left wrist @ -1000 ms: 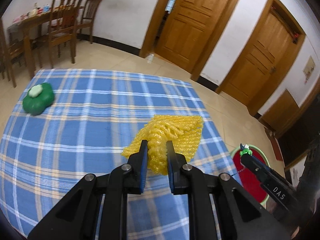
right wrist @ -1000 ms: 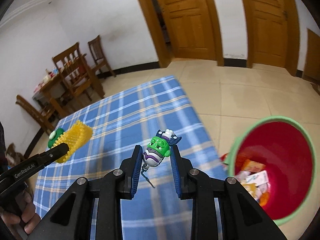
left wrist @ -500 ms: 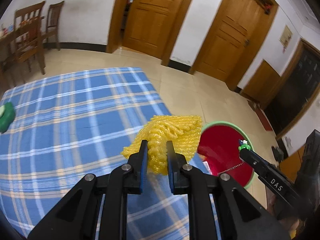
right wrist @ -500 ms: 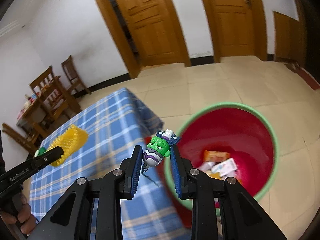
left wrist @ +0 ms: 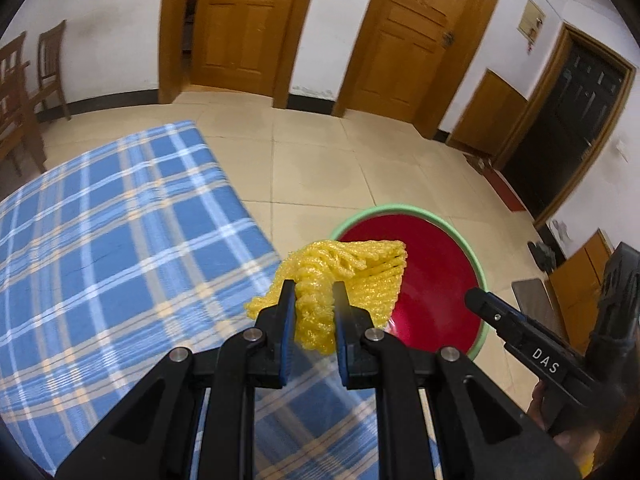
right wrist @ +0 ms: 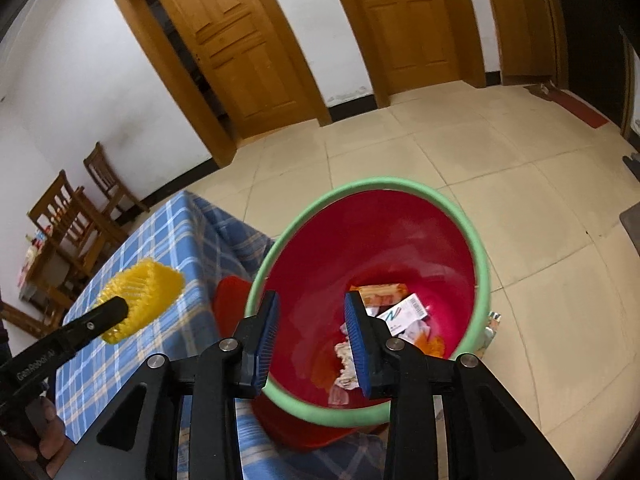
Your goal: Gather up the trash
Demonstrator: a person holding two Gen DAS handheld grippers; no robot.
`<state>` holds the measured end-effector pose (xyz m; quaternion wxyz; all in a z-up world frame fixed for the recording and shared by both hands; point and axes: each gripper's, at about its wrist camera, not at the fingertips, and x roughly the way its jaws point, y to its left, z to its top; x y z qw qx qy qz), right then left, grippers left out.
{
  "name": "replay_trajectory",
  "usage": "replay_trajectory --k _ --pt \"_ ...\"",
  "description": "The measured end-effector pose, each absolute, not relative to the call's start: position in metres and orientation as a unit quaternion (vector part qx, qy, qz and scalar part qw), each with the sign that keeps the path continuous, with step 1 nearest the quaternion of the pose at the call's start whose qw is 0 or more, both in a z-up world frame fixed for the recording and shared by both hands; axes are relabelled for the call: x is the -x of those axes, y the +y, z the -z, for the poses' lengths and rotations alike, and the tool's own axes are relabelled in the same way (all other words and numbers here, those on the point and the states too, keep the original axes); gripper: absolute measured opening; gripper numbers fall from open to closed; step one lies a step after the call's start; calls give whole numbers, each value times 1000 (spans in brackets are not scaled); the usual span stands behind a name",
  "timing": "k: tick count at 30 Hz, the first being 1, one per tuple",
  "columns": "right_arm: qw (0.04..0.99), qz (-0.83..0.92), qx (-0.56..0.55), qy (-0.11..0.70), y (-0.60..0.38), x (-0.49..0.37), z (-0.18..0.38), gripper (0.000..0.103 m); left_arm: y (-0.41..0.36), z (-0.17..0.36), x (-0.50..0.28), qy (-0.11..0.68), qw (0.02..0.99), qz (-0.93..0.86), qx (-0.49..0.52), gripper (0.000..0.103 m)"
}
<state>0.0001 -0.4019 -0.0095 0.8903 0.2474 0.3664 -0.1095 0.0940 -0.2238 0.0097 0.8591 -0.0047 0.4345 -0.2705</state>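
White walls (left wrist: 340, 20), wooden doors (left wrist: 408, 36), beige tiled floor (left wrist: 320, 152), wooden chairs (right wrist: 108, 184)

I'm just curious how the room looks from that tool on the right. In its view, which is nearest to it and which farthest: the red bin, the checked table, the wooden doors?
From the right hand-held gripper, whose jaws are opening with nothing between them:
1. Red bin, directly below and ahead.
2. Checked table, off to the left.
3. Wooden doors, across the floor at the far wall.

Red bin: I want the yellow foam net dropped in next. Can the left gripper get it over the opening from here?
Probably yes. The left gripper, shut on the yellow foam net, is at the table's edge beside the red bin; its opening looks clear.
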Motion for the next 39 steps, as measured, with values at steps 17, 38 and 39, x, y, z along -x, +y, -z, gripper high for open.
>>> replay_trajectory --k 17,38,39 --pt "884 138 -269 358 -426 23 13 34 -276 14 -85 448 833 322 -40 49" --pt "901 79 -230 359 -367 16 -8 60 -187 -16 -78 419 884 207 -1 75" --pt "903 76 -227 358 -362 16 -10 61 -180 -17 -78 417 887 198 2 75"
